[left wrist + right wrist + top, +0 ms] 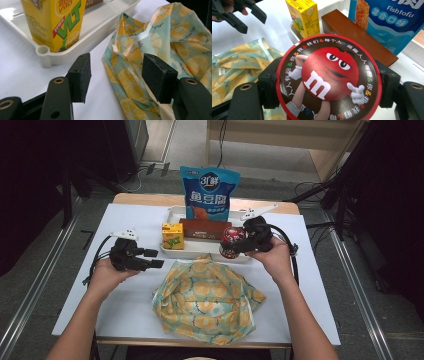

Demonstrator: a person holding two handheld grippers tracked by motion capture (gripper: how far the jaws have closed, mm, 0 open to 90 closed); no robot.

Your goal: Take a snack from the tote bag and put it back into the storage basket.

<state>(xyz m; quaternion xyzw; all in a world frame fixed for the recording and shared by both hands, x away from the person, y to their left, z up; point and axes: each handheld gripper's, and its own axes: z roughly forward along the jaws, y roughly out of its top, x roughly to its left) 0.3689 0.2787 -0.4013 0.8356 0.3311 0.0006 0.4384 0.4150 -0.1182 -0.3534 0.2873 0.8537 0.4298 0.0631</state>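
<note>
We hold the round candy tub (329, 80) tight in our right tongs (239, 243) at the tray's (176, 212) front right corner, so we lift it slowly while our open left tongs (154, 258) reach for the lemon bag (207, 302).

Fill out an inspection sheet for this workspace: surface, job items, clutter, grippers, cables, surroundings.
Surface: white table, wooden edge at the back.
Job's things: round candy tub; lemon-print bag, crumpled at the table's front.
Clutter: white tray holding yellow drink carton, brown box, blue snack pouch.
Grippers: right gripper clamps the tub; left gripper open beside the bag.
Cables: black, trailing from both grippers.
Surroundings: grey floor, dark stands.
</note>
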